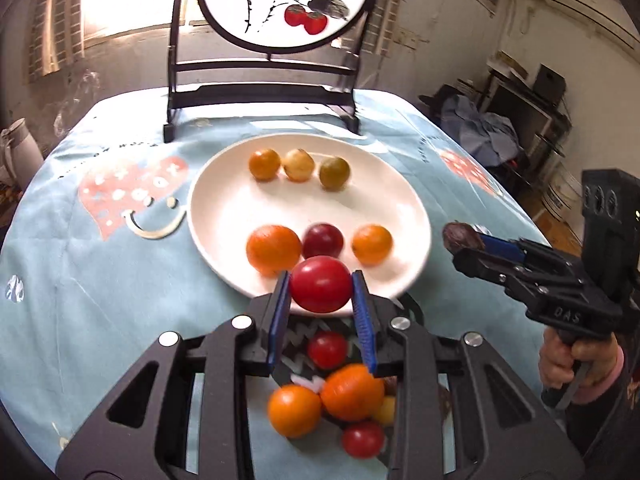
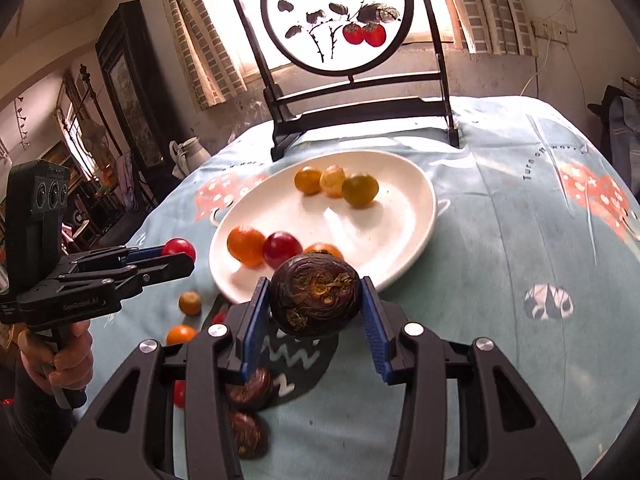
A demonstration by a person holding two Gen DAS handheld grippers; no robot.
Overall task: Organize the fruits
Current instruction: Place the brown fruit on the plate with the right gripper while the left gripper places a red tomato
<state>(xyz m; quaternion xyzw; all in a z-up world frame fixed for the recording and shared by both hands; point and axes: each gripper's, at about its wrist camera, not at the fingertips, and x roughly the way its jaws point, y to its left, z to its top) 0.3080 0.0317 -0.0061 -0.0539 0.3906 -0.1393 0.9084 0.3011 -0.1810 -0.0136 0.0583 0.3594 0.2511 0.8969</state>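
My left gripper (image 1: 321, 286) is shut on a red cherry tomato (image 1: 321, 284), held above the near rim of the white plate (image 1: 224, 208). My right gripper (image 2: 316, 300) is shut on a dark wrinkled passion fruit (image 2: 315, 294), just off the plate's (image 2: 404, 208) near edge. On the plate a far row holds an orange, a pale yellow and a green small fruit (image 1: 334, 173); a near row holds an orange (image 1: 273, 249), a dark red fruit (image 1: 323, 240) and another orange (image 1: 372, 243). Loose oranges (image 1: 352, 391) and red tomatoes (image 1: 327, 349) lie below the left gripper.
A black wooden stand with a round painted screen (image 1: 264, 108) rises behind the plate. Two more passion fruits (image 2: 250, 392) and small oranges (image 2: 190, 303) lie on the blue patterned tablecloth (image 2: 500, 248). A white jug (image 2: 188, 152) sits off the table's far left.
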